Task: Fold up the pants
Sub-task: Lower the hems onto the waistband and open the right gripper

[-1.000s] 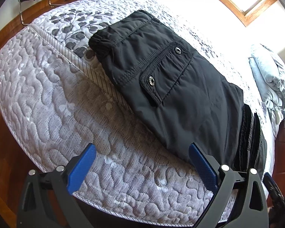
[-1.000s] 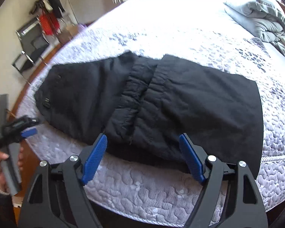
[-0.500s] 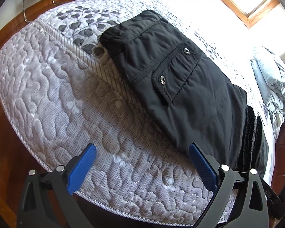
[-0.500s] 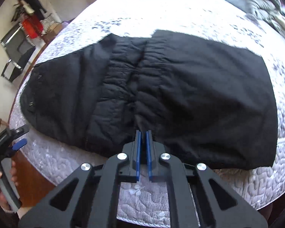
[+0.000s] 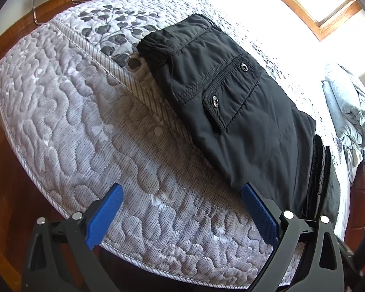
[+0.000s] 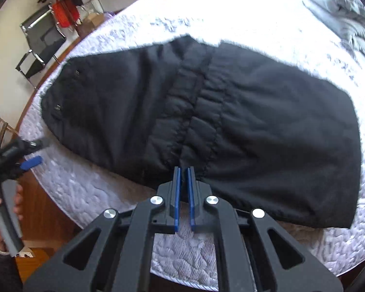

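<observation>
Now closed since a second ago: right gripper (image 6: 184, 170), clamped at black pants (image 6: 267, 121) waistband edge; left gripper (image 5: 182, 194) spread wide beside mattress (image 5: 73, 121).

The pants (image 5: 243, 112) are black cloth, smooth and a bit shiny, with round metal snaps. The mattress (image 5: 90, 131) is soft quilted cloth, bumpy all over. The left gripper (image 5: 182, 216) is matt black plastic with rough blue pads (image 5: 260, 211) and shiny metal screws. The floor (image 5: 2, 189) is glossy brown wood.
</observation>
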The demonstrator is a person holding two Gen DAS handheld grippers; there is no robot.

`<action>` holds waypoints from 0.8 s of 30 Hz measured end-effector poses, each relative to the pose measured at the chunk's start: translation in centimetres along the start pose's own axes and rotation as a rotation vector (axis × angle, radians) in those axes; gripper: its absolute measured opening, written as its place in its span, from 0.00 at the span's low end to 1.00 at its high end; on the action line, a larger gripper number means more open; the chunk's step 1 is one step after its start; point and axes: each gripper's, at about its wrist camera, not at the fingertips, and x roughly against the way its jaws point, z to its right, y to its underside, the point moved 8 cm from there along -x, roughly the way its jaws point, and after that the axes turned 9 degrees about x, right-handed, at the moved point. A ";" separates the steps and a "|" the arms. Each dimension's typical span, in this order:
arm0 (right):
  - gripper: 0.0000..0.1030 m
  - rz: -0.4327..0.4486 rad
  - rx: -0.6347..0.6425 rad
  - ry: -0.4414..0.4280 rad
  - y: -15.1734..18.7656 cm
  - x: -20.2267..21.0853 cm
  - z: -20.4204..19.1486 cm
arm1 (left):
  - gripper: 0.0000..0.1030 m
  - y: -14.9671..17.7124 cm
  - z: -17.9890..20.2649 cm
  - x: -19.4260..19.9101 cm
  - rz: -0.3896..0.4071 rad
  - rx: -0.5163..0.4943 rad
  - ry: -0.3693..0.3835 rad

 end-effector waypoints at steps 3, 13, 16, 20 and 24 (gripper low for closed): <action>0.11 0.004 -0.005 -0.019 0.1 -0.2 0.1 | 0.96 -0.1 -0.1 0.2 0.005 -0.001 -0.005; 0.63 0.162 -0.042 -0.078 -0.6 5.5 2.2 | 0.96 -0.6 0.1 0.6 0.008 0.009 -0.025; 0.76 0.227 -0.103 -0.036 -0.1 8.2 5.4 | 0.96 -1.1 -0.1 0.8 0.026 0.015 -0.031; 0.86 0.282 -0.197 0.078 1.8 11.3 11.3 | 0.96 -1.8 -1.0 0.7 0.021 0.063 -0.011; 0.87 0.300 -0.308 0.160 4.7 12.8 16.8 | 0.96 -2.4 -2.1 0.4 0.015 0.156 0.052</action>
